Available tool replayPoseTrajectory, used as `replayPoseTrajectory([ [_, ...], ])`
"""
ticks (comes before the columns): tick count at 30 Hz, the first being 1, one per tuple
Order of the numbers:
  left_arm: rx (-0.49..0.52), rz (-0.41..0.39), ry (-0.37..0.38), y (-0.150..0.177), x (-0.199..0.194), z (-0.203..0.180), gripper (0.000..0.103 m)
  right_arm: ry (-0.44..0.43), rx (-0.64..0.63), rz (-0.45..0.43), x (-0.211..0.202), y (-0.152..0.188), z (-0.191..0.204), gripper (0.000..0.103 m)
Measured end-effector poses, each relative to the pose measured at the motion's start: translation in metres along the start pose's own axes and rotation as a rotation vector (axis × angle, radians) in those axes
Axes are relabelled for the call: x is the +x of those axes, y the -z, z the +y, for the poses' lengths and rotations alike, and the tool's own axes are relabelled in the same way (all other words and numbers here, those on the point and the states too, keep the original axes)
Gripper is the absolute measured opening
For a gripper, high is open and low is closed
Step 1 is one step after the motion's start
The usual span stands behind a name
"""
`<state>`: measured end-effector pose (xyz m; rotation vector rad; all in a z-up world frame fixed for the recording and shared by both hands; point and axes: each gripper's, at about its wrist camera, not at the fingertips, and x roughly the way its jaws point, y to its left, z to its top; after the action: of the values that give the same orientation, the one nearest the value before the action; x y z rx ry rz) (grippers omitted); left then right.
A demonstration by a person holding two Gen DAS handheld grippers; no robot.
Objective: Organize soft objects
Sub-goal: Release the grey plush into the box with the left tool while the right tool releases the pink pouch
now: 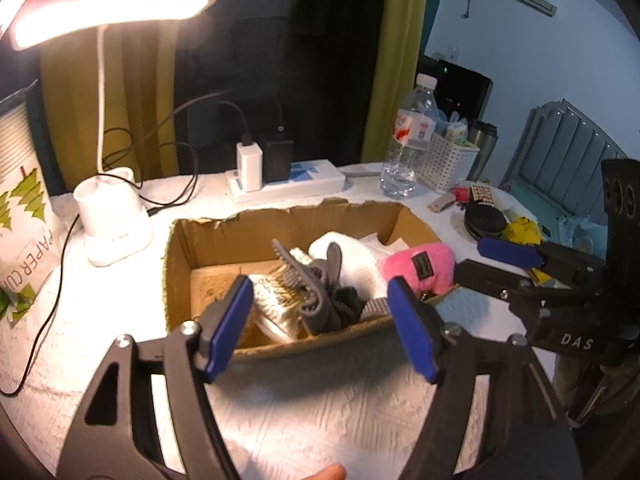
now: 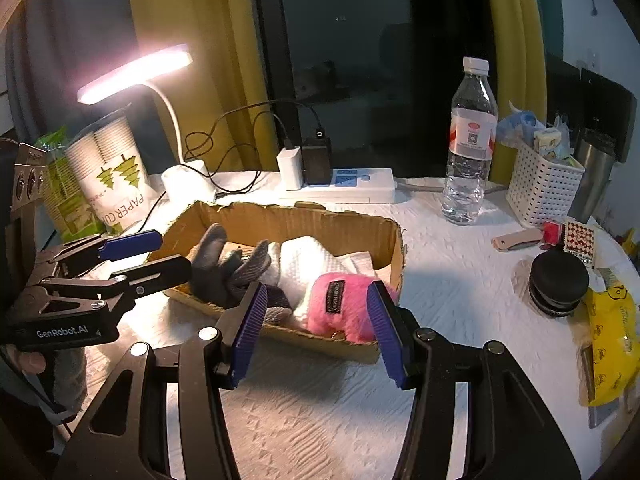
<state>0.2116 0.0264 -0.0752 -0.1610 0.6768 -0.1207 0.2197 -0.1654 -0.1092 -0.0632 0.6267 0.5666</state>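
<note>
Pink plush made the toy [image 2: 344,306] the nearest soft thing to the right gripper [image 2: 318,328], lying straight ahead of its fingers [image 2: 250,322] in the right-hand end of the cardboard box [image 2: 304,218]. It sat against the near wall of the box, its long axis running roughly across the view, so it lay broadside between the two blue pads rather than end-on. In that view the pads framed it on both sides, though whether they touched it could not be told; they looked to stand a little short of it, above the box's front edge.

Those right fingers were spread wide and held nothing. The left gripper [image 1: 322,322] was likewise wide apart and empty, poised over the near wall of the box at its middle, facing the grey glove [image 1: 324,280] and the white towel [image 1: 352,258] behind it. From the left camera the toy lay off to the right of the fingers, beside the right gripper's own tips.

By my judgement the right hand was the better placed for the toy, needing only to go forward and down a little before closing across its short width.
</note>
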Motion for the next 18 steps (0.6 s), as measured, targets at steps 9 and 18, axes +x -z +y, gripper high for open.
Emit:
replayPoseTrajectory([
  [9, -0.018, -0.026, 0.009, 0.016, -0.027, 0.009, 0.079, 0.004, -0.024, -0.008, -0.015, 0.009, 0.023, 0.055],
  [18, -0.036, -0.055, 0.004, 0.037, -0.053, 0.019, 0.083, 0.005, -0.051, -0.003, -0.026, 0.022, 0.047, 0.055],
])
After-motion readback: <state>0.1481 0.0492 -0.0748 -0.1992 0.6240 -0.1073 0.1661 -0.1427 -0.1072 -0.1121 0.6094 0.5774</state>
